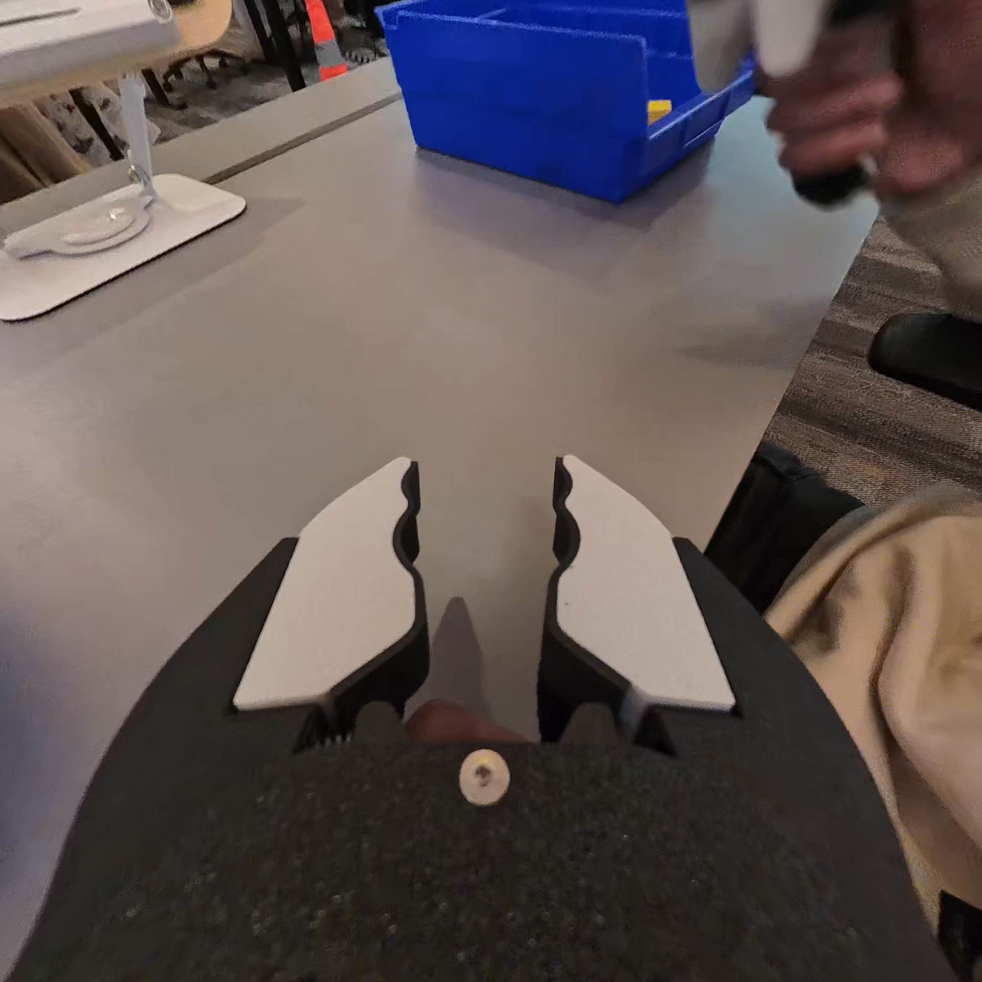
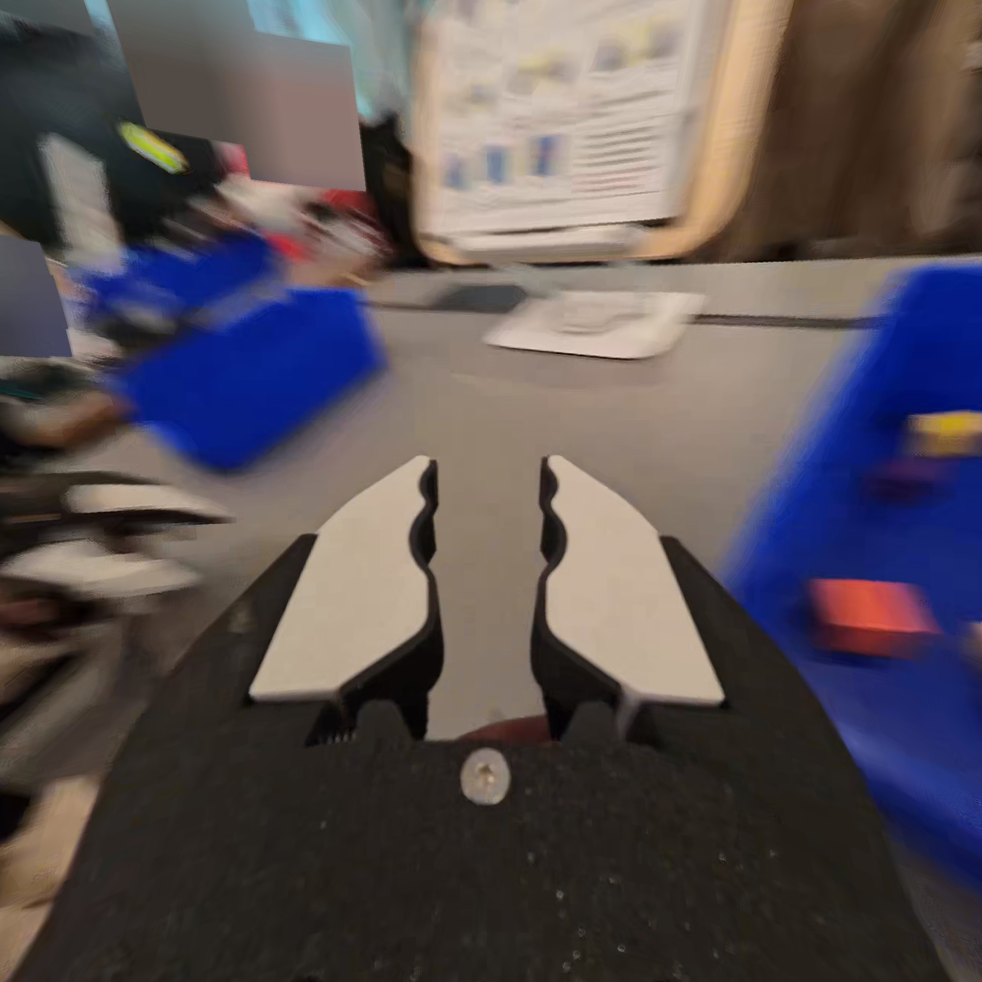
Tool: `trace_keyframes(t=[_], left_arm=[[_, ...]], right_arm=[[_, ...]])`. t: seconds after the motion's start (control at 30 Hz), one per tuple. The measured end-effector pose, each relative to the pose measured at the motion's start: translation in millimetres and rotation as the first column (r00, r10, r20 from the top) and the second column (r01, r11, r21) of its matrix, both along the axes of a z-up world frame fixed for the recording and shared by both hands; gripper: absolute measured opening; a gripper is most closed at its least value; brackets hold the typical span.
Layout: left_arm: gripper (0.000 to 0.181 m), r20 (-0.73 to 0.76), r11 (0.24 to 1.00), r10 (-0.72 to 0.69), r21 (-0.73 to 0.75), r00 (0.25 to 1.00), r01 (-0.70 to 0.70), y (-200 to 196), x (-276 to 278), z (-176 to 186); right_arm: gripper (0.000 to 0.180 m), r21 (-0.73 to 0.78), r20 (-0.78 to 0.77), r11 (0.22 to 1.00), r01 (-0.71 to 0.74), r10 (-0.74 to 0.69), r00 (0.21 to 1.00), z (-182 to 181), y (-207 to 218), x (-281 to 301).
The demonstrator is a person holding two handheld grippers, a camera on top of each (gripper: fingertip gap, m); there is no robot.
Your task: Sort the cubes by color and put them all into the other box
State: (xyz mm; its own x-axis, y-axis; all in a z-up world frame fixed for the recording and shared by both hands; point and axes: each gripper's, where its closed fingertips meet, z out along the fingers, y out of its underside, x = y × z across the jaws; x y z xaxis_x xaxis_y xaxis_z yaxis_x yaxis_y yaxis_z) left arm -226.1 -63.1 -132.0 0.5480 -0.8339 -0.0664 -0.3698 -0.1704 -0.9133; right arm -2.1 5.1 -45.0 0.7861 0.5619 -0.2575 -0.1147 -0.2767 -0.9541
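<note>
My left gripper (image 1: 486,467) hangs low over bare grey table (image 1: 372,319), jaws parted, nothing between them. My right gripper (image 2: 489,467) is the same: jaws apart, empty, its view heavily smeared. Two blue boxes: the near box (image 2: 850,744) sits just right of my right gripper, the far box (image 2: 239,382) off to its left. The left wrist view shows one divided blue box (image 1: 531,117) far across the table; which of the two it is I cannot tell. Cubes I can count in the near box: one red cube (image 2: 871,616), one yellow cube (image 2: 946,430), one dark purplish one (image 2: 903,478), too blurred to be sure. One yellow cube (image 1: 659,111) shows in the divided box. Judgement: I'm reaching for a cube. Best to steady the right gripper first, swing right over the near box, come straight down on the red cube with the jaws squared to its faces, clear of the wall
</note>
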Motion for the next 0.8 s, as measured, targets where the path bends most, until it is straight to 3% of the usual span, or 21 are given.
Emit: trace_keyframes(t=[0.07, 0.13, 0.33, 0.5, 0.6, 0.67, 0.7, 0.8], left_arm=[[0.049, -0.005, 1.0, 0.005, -0.009, 1.0, -0.005, 2.5, -0.4, -1.3], [0.049, -0.001, 1.0, 0.002, 0.008, 1.0, -0.002, 4.2, 1.5, 0.3], [0.052, -0.009, 1.0, 0.024, 0.018, 1.0, -0.024, 10.1, 2.6, -0.4], [0.052, -0.029, 0.998, 0.048, -0.028, 0.998, -0.049, 13.4, -15.5, 7.9], [0.044, -0.159, 0.99, 0.118, 0.1, 0.98, -0.103, 26.3, -78.1, 45.5], [0.042, -0.4, 0.99, 0.126, 0.114, 0.908, -0.087, 38.3, -134.1, 53.2], [0.044, -0.534, 0.99, 0.128, 0.114, 0.836, -0.078, 47.8, -164.0, 53.7], [0.047, -0.843, 0.987, 0.136, 0.069, 0.52, -0.146, 92.6, -252.7, 49.1]], right_arm=[[0.032, -0.048, -0.171, 0.969, -0.244, 0.232, 0.957, -23.9, -51.4, -67.3], [0.042, -0.124, -0.193, 0.928, -0.35, 0.324, 0.926, -44.7, -77.4, -100.5], [0.04, 0.001, 0.161, 0.966, -0.26, 0.256, 0.953, -62.4, -76.9, -105.1], [0.036, 0.009, 0.165, 0.964, -0.264, 0.259, 0.952, -61.6, -78.6, -105.0], [0.036, -0.017, 0.114, 0.959, -0.284, 0.284, 0.952, -59.6, -80.6, -105.8], [0.035, -0.025, 0.103, 0.958, -0.285, 0.286, 0.953, -60.6, -80.4, -104.1], [0.035, -0.027, 0.104, 0.957, -0.287, 0.289, 0.952, -61.5, -79.9, -103.7], [0.035, -0.05, 0.111, 0.951, -0.305, 0.309, 0.945, -66.4, -78.0, -106.4]])
